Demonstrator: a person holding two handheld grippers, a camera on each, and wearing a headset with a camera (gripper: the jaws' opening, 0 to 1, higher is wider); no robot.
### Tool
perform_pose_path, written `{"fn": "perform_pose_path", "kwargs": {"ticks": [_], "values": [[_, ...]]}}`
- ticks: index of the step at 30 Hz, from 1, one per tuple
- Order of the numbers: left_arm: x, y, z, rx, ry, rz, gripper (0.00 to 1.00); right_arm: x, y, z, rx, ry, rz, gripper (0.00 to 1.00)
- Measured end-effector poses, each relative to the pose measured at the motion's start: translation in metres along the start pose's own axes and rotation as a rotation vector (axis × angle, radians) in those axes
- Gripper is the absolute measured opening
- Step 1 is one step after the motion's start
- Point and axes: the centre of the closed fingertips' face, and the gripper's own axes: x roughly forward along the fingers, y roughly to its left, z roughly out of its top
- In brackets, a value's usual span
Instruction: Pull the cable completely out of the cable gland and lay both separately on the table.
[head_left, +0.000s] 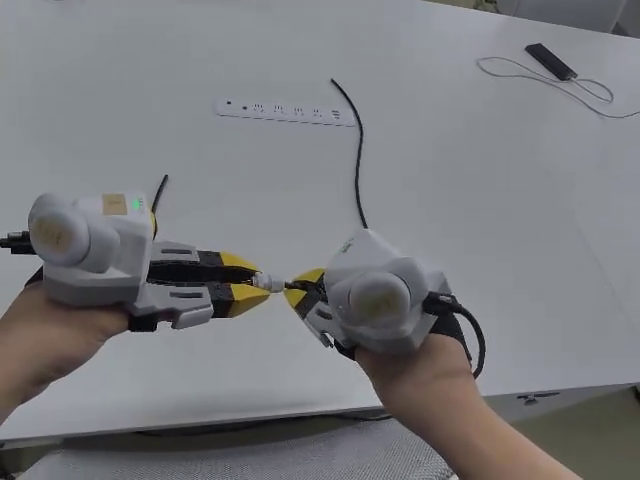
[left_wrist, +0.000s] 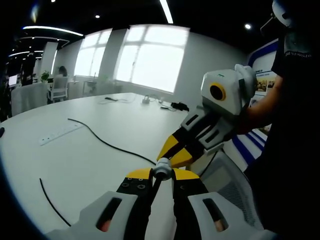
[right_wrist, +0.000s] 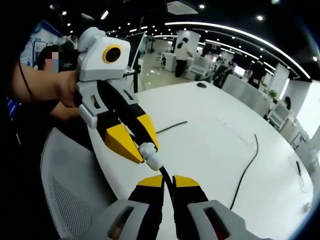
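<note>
- White worktop (head_left: 450, 200) of a big open office is under everything. Both tools are held in the air over its near edge, so no part of the task lies down yet.
- At the left side, the left tongs (head_left: 252, 285) are closed narrow on the gland (right_wrist: 149, 152), and they take it by its white body. I judge this is to keep the gland fixed while the other side pulls.
- A black piece of the cable (head_left: 357, 160) passes back between the left tongs, behind the gland, so the cable is not yet out.
- Just beside the gland, the right tongs (right_wrist: 168, 181) are closed on the cable, almost tip to tip with the left ones. I think such a near grip gives a straight pull along the hole of the gland, with less bending of the thin wire.
- From the right tongs the long rest of the cable runs away over the worktop and ends near the strip (head_left: 285, 112). It lies loose there, so it should follow freely.
- The next move calls for the two hands to go apart. Probably one pull is not enough and a new grip will be needed; the thin cable may also slip in the tongs.
</note>
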Motion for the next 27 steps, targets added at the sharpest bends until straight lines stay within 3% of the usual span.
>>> {"fn": "perform_pose_path", "kwargs": {"ticks": [9,15,27], "values": [[-0.002,0.004,0.0,-0.011,-0.003,0.004,0.15,0.003,-0.011,-0.014,0.06,0.021,-0.017,0.0],[-0.006,0.007,0.003,-0.034,-0.024,0.005,0.15,0.004,-0.028,-0.035,0.16,0.049,-0.045,0.0],[-0.005,0.004,0.0,-0.034,-0.018,-0.01,0.15,0.015,-0.043,-0.078,0.306,0.094,-0.089,0.0]]}}
